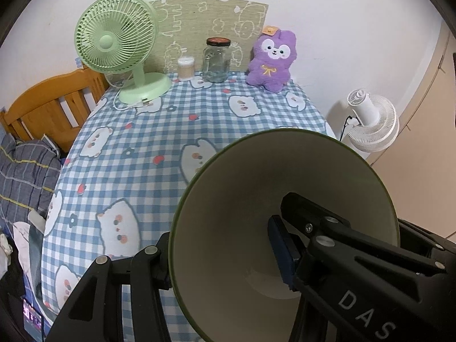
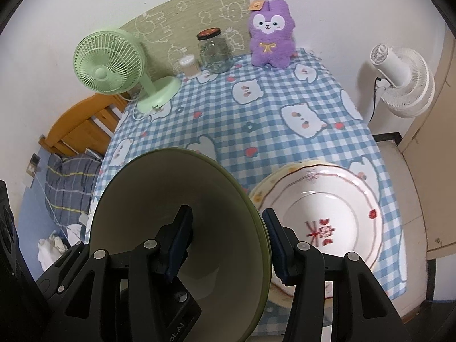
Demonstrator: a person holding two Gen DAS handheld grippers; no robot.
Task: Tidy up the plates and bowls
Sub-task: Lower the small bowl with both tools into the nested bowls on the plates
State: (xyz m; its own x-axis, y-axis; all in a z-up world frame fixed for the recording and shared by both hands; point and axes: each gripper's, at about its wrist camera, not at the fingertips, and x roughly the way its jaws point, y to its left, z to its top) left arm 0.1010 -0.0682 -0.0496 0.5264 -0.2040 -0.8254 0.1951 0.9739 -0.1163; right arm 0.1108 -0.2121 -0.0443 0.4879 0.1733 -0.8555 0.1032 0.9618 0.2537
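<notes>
step: I'm carrying 1 bowl above the worktop, stacking next | left claw pinches its left rim | right claw pinches the right rim | next: lower it beside or onto plates at right, level | room: green fan, jar, plush, bed at left

Light: even, soft indoor, moderately bright | Shadows: faint, inside green bowl | Glare: mild sheen on plate | Blur: plate's pattern smeared; jar sharp | Distortion: strong fisheye, tablecloth checks bow outward, black vignette at corners
</notes>
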